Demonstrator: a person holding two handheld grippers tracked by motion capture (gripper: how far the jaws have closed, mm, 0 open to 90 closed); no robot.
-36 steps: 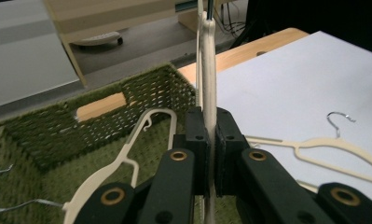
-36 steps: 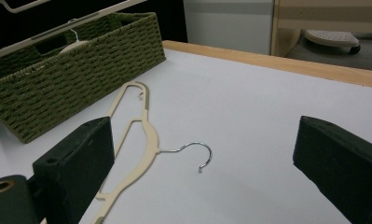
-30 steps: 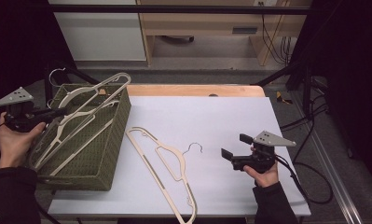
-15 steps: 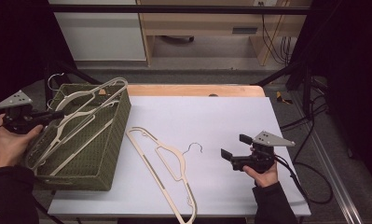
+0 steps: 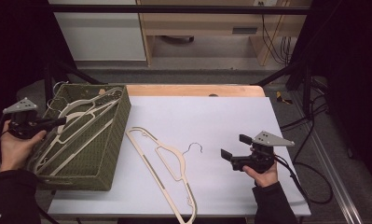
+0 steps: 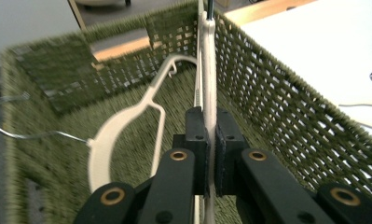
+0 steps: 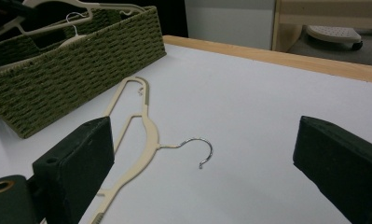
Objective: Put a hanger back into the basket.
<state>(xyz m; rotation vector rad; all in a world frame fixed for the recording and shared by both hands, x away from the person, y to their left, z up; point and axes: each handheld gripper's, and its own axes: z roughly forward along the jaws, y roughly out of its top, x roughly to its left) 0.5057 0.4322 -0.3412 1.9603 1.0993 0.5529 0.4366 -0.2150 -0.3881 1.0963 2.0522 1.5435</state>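
The left gripper (image 6: 210,154) has its fingers (image 6: 195,135) pressed together on the thin edge of a cream hanger (image 6: 208,70), which runs straight up between them toward the basket's far wall. In the high view this left gripper (image 5: 58,122) sits at the left rim of the green woven basket (image 5: 120,116), with the gripped hanger (image 5: 88,103) lying slanted across the basket's top. A second cream hanger (image 6: 123,126) lies inside the basket, its wire hook (image 6: 11,121) reaching over the left wall; how many hangers are in there in all is hard to make out, since their arms overlap and the left gripper view is blurred.

The right gripper (image 5: 234,151) rests above the white worktop (image 5: 221,112) with its fingers (image 7: 76,158) spread wide and nothing between them. Ahead of it, well apart from the basket's contents, a loose hanger (image 5: 167,161) lies flat on the worktop just beside the basket, metal hook (image 7: 200,149) pointing toward the right gripper. Its lower end is cut off at the bottom edge of the high view
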